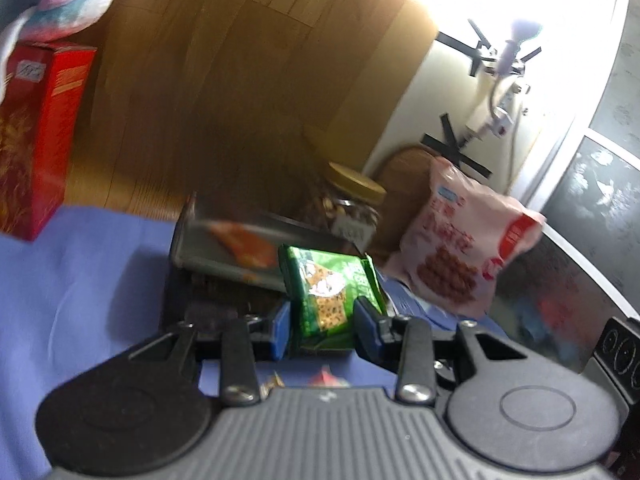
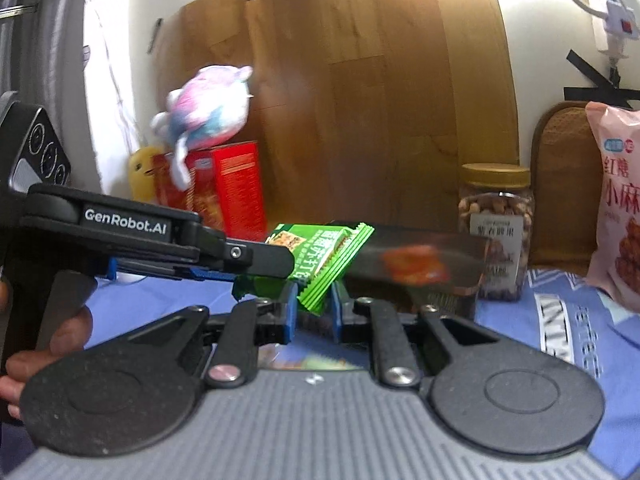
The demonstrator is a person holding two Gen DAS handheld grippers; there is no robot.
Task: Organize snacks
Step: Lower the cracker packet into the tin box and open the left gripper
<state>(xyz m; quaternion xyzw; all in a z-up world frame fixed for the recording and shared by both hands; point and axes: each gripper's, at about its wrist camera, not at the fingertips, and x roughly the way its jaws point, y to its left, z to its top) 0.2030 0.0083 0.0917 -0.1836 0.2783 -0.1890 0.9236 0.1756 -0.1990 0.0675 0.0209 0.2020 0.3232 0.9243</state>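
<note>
My left gripper [image 1: 322, 318] is shut on a green cracker packet [image 1: 328, 292], with its blue pads pressing on both sides. My right gripper [image 2: 314, 310] is shut on the crimped edge of a green packet [image 2: 332, 260]. In the right wrist view the left gripper [image 2: 280, 260] reaches in from the left to that same green wrapping, and I cannot tell whether it is one packet or two. Just beyond, a blurred metal tray [image 1: 200, 240] [image 2: 460, 248] holds an orange packet [image 1: 244, 244] [image 2: 416, 264].
A gold-lidded jar of nuts [image 1: 352, 208] [image 2: 496, 232] and a pink snack bag [image 1: 460, 240] [image 2: 620, 208] stand to the right. A red box [image 1: 36, 136] [image 2: 232, 196] with a plush toy [image 2: 208, 108] stands left. Blue cloth [image 1: 80, 280] covers the table. A hand [image 2: 40, 356] grips the left handle.
</note>
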